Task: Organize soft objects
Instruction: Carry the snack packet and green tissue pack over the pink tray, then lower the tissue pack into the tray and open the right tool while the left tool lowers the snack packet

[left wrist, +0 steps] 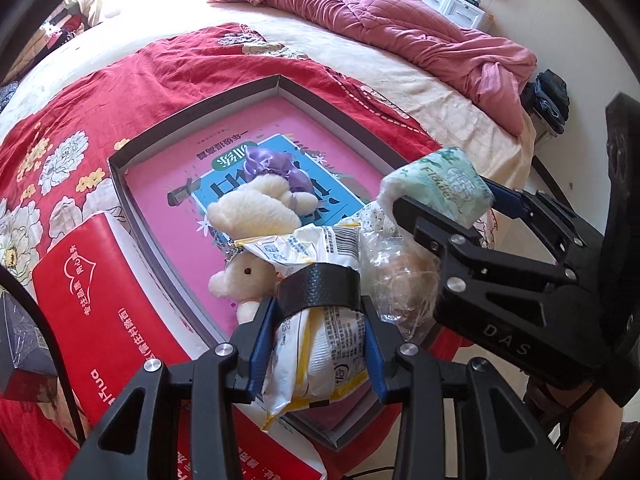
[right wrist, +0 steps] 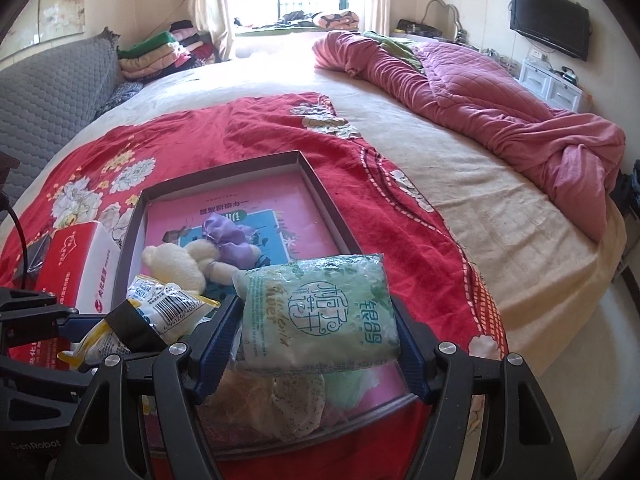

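Left wrist: left claw pinches a white snack packet over the near edge of the grey tray on the bed. Plush rabbit and a clear bag already lie inside. Red tissue box sits just beside the tray, outside.

Right wrist: right claw grips a green tissue pack above the tray's near end. Judged roughly midway; two held items not yet placed.

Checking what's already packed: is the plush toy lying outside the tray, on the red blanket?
No, the plush toy lies inside the tray, on its pink printed bottom.
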Available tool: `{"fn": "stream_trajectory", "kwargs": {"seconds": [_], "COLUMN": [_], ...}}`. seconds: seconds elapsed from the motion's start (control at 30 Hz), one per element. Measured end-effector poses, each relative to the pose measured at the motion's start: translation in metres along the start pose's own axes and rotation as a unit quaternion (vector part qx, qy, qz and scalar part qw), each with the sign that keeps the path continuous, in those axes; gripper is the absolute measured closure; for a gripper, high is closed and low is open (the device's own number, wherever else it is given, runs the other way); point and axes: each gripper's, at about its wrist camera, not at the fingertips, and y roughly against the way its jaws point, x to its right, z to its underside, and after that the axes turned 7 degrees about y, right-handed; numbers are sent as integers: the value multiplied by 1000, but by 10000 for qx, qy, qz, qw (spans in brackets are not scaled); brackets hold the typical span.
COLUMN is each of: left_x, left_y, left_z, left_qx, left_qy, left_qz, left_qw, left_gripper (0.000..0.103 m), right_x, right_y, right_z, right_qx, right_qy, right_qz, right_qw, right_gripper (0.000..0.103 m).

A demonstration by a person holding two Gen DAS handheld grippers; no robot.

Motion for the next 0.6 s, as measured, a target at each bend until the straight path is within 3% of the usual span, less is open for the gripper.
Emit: {"fn": "stream_trajectory", "kwargs": {"seconds": [0.33,0.6], "left_x": [-1,-3], "left_y": [-1,0], "left_z": [0,-2], "left_qx": [-5,4], "left_qy": [22,46], "left_qz": [9,-6], "left_qw": [10000,10000], "left_gripper": [62,62], "right_x": [-12,-6], "right_y": [-36,-54], "right_z": [-21,-22], "right_qx": [-262,-489], "right_qy": [464,268], "right_qz": [-246,-405], "right_qw": [9983,9976], "right_gripper": [30,30]}}
